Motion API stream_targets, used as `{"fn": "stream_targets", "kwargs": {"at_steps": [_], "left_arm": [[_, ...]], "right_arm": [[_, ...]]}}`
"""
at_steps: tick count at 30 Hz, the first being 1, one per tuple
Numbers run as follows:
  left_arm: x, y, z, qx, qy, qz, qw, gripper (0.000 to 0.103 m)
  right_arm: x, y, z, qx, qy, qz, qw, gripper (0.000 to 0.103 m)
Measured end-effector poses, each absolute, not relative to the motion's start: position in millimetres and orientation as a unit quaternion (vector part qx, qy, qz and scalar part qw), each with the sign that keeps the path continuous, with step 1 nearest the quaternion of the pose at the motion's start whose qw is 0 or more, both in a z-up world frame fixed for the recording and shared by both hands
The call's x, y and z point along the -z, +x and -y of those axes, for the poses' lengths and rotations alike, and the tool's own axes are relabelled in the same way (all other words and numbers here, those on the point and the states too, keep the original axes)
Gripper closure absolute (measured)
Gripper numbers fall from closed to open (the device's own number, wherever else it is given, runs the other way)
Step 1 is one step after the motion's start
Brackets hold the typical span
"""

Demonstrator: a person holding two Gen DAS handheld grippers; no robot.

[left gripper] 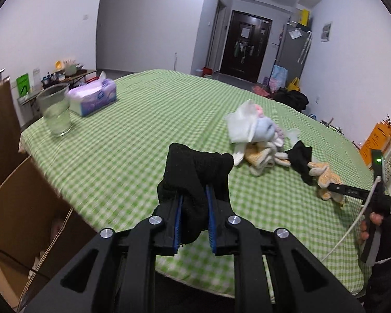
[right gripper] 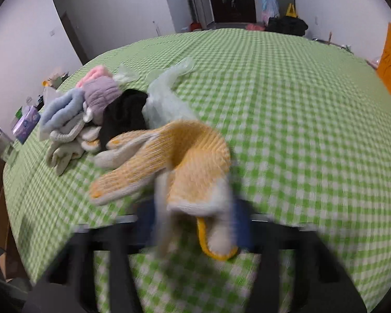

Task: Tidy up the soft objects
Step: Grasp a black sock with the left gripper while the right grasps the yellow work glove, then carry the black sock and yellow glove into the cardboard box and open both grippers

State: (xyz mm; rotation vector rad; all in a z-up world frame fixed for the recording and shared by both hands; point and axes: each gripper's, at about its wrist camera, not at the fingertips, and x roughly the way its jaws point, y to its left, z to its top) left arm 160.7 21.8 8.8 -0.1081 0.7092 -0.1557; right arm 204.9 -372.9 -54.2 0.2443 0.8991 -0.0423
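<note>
You have a black knitted sock (left gripper: 195,177) bunched and hanging above the tablecloth's near edge. A yellow-and-white knitted work glove (right gripper: 185,161) droops, fingers splayed, near that same edge. The heap of pastel socks, pale gloves and another black sock (right gripper: 96,114) lies mid-tabletop.

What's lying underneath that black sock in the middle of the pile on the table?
The black sock drapes over cream and yellow knit gloves, with a pale plastic bag beside it. Whatever else lies beneath it is covered, and so is the green checked tablecloth under the pile.
</note>
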Motion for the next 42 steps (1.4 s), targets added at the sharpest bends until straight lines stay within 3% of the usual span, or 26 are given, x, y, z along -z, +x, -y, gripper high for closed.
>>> {"fn": "stream_targets", "kwargs": {"at_steps": [11,20,29,35,42], "left_arm": [[-22.1,126.0,-43.0,0.045,-0.071,-0.311,0.947,0.089],[-23.7,98.5,-79.3,0.004,-0.091,-0.296,0.951,0.089],[-8.0,73.0,-182.4,-0.112,-0.147,-0.284,0.941,0.089],[24.1,51.2,-278.9,-0.215,-0.204,-0.303,0.906,0.089],[60.8,37.0,-338.9,-0.274,-0.231,-0.333,0.872,0.089]], "right_arm": [[-48.6,100.3,375.9,0.047,0.068,-0.288,0.954,0.084],[-58.1,97.1,337.3,0.007,0.042,-0.273,0.961,0.084],[-54.8,141.2,227.5,-0.094,-0.021,-0.295,0.951,0.084],[-34.4,177.3,94.5,-0.22,-0.081,-0.323,0.917,0.084],[-18.9,194.0,-50.9,-0.343,-0.146,-0.337,0.865,0.084]]}}
